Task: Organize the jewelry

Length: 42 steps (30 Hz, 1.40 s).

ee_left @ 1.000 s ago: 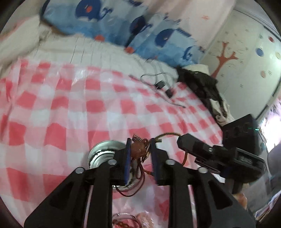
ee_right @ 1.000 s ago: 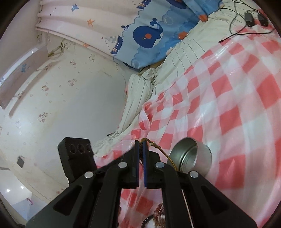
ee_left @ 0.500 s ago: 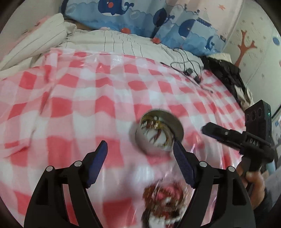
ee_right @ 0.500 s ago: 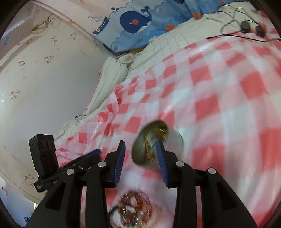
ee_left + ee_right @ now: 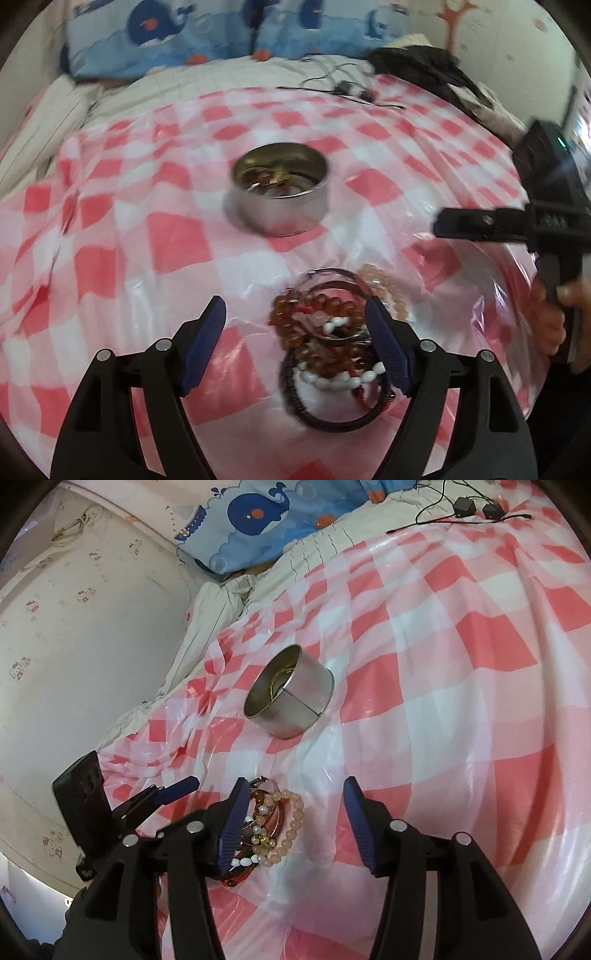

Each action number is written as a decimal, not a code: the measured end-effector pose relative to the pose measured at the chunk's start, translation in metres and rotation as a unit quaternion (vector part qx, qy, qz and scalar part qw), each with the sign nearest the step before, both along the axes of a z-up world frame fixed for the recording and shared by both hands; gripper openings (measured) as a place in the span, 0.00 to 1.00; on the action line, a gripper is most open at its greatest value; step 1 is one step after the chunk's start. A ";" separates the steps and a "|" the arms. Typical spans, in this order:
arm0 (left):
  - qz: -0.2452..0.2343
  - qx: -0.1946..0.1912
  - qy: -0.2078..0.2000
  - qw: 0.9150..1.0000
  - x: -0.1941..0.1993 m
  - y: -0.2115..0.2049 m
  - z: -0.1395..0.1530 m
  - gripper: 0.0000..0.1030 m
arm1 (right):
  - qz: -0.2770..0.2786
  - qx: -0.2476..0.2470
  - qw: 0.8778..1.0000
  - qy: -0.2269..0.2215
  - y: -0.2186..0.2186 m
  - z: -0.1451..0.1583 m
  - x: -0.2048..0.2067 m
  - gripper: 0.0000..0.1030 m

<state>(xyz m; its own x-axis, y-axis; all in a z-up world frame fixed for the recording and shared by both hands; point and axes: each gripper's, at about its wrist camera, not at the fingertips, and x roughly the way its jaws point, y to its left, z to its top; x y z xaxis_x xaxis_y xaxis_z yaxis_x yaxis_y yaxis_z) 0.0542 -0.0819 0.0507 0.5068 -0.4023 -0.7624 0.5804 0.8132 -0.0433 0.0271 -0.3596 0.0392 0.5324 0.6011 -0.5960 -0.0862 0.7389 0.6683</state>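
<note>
A second earlier both claws gripped one corded bracelet over the tin (image 5: 280, 194); now the left claw (image 5: 295, 345) stands wide apart and empty, and the right claw (image 5: 293, 821) is opening with nothing pressed between its pads. The tin, on the checkered sheet (image 5: 461, 709) over the bed, contains that bracelet (image 5: 271, 177). The remaining pile of bracelets (image 5: 332, 332) lies on the sheet just below the tin, under both claws.

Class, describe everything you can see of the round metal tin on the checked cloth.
The round metal tin is a short, open-topped cylinder of shiny silver metal with a vertical seam down its wall. It stands upright, lidless, on the red-and-white checked plastic cloth, beyond the jewelry pile. Inside lie a gold-coloured chain and some reddish pieces. No gripper touches it.
</note>
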 end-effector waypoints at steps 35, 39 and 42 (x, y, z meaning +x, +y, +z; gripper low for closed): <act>-0.108 0.067 0.006 0.992 0.017 -0.044 -0.033 0.85 | 0.057 -0.338 0.939 -0.012 0.076 -0.019 0.012 0.10; -0.100 0.033 0.025 0.994 0.022 -0.040 -0.032 0.57 | 0.061 -0.335 0.940 -0.011 0.078 -0.020 0.012 0.10; -0.085 0.003 0.030 0.996 0.025 -0.029 -0.024 0.57 | 0.064 -0.330 0.942 -0.012 0.079 -0.020 0.011 0.10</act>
<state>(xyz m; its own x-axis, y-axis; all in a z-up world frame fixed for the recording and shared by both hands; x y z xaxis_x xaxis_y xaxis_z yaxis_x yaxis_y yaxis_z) 0.0794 -0.1111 0.0268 0.3852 -0.4746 -0.7914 0.7064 0.7035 -0.0781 0.0382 -0.2807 0.0187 0.4993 0.1643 -0.8507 -0.2125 0.9751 0.0636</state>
